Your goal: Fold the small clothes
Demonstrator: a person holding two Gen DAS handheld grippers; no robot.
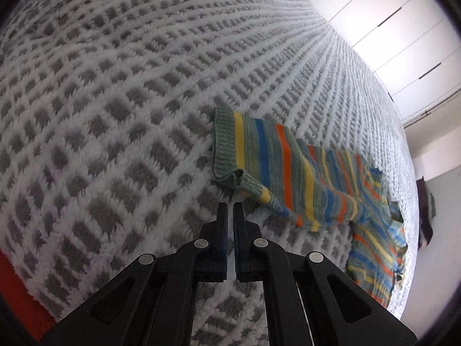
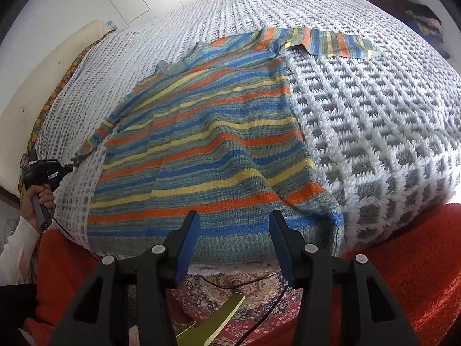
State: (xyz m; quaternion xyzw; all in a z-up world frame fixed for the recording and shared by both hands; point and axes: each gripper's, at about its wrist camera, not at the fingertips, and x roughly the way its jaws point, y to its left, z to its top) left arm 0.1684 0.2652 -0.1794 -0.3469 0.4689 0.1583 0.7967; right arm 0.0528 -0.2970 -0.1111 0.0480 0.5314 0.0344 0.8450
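**Lying flat on a bed, a striped sweater sits between two hand-held grippers**

Spreading across a white and grey checked bedspread [image 2: 374,109], a knitted sweater [image 2: 201,144] striped in blue, orange, yellow and grey-green lies flat, neck away from the right wrist camera and ribbed hem at the near edge of the bed. One sleeve [image 2: 331,43] stretches out sideways at the top right; the other runs down toward the left of that view.

The right gripper [image 2: 233,230] hovers over the hem with its blue-padded fingers [image 2: 188,248] well apart. Nothing is between them, and they do not appear to touch the knit.

The left gripper [image 1: 229,210] has its black fingers drawn together, only a thin slit between them, and nothing clamped. Its tips point down at the bedspread, just beside the ribbed cuff [image 1: 245,180] of a sleeve, without touching it. In the right wrist view this same gripper shows at the far left, held by a hand [image 2: 37,201] in a white sleeve [image 2: 14,248], its tips near the sleeve end.

An orange blanket [image 2: 403,259] hangs below the bedspread's near edge, with a patterned rug [image 2: 230,291] on the floor. White cupboard doors [image 1: 403,34] stand beyond the bed.
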